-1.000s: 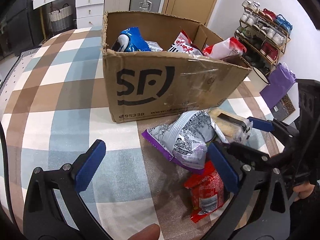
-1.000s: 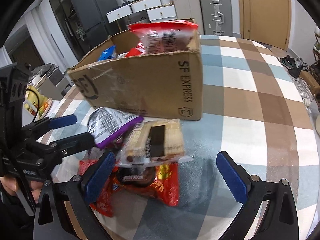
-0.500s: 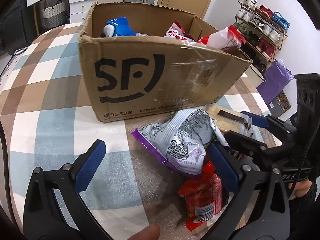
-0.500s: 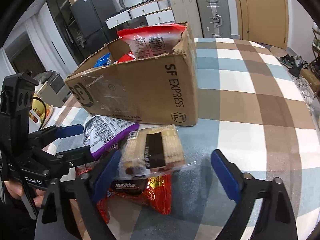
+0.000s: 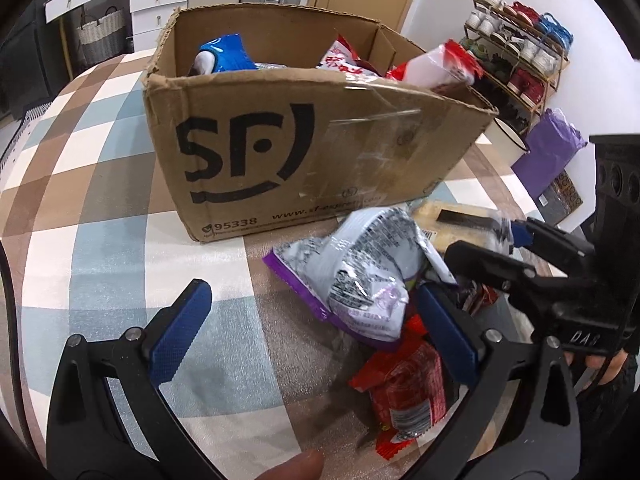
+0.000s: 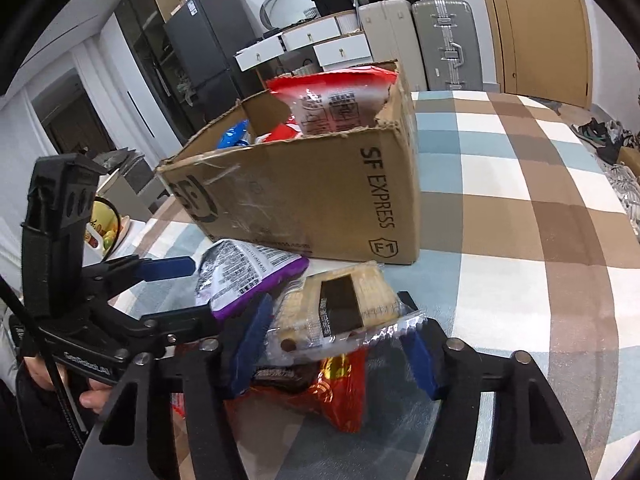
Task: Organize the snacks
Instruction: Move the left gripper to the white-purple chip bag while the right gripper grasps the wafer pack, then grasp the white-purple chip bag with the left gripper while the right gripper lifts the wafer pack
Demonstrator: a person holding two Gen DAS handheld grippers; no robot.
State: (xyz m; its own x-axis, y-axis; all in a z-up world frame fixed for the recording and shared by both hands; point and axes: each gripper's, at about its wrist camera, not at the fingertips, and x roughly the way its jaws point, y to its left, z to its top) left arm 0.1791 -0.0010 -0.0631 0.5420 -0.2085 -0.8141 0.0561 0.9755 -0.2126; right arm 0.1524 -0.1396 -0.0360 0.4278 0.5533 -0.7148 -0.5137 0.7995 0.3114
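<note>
A clear-wrapped cracker pack (image 6: pixel 340 312) lies on top of red snack packets (image 6: pixel 344 400) in front of the open cardboard box (image 6: pixel 300 200). My right gripper (image 6: pixel 334 350) is closing on the pack, and its blue pads touch the wrapper on both sides. Beside the pack lies a purple and white bag (image 5: pixel 360 280), partly between the wide-open fingers of my left gripper (image 5: pixel 314 336). A red packet (image 5: pixel 408 392) sits under its right finger. The box (image 5: pixel 280 140) holds several snack bags. The right gripper (image 5: pixel 488 240) shows at the right of the left wrist view.
The checked tablecloth (image 5: pixel 80 200) covers the table around the box. A shoe rack (image 5: pixel 516 52) and a purple bag (image 5: pixel 548 152) stand off the table's right side. Suitcases (image 6: pixel 444 40), drawers and a dark fridge stand behind the table. A fingertip (image 5: pixel 296 468) shows at the bottom.
The right gripper's jaws have come in from wide open to both sides of the cracker pack. The left gripper has edged nearer the box and stays open.
</note>
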